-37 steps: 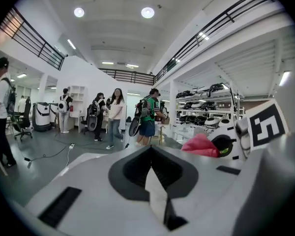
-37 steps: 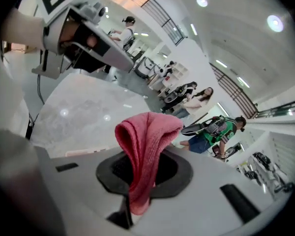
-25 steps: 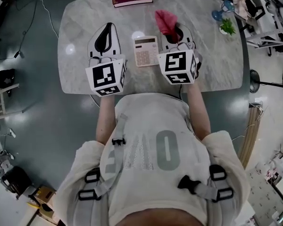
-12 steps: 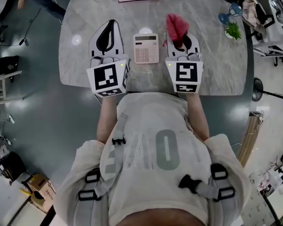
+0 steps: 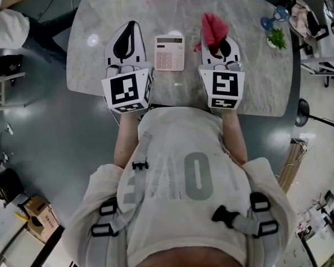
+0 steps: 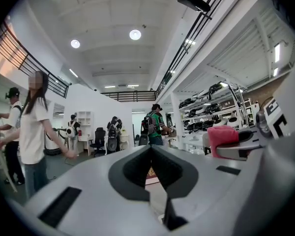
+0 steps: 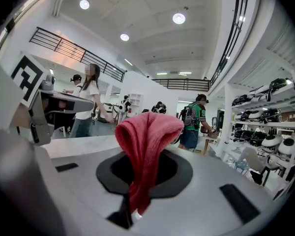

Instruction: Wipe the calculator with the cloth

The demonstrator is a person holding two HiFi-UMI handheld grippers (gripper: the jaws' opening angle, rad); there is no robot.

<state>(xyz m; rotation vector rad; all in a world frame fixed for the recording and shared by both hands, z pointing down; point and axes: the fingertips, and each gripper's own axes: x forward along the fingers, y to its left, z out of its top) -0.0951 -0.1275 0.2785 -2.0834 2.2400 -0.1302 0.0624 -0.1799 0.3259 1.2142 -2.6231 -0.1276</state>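
Marble table [image 5: 256, 65] under calculator [image 5: 170, 53], teal floor [image 5: 44, 132] around

Steeply down onto the table [image 5: 256, 88] from overhead; level along left claw [image 6: 151, 150] and right claw [image 7: 143, 154], seemingly sharing one hall.

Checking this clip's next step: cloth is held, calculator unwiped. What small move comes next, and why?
Probably shift the right gripper leftward and lower the red cloth onto the calculator: the cloth is clamped in its shut jaws, but sits beside the calculator, not touching it.
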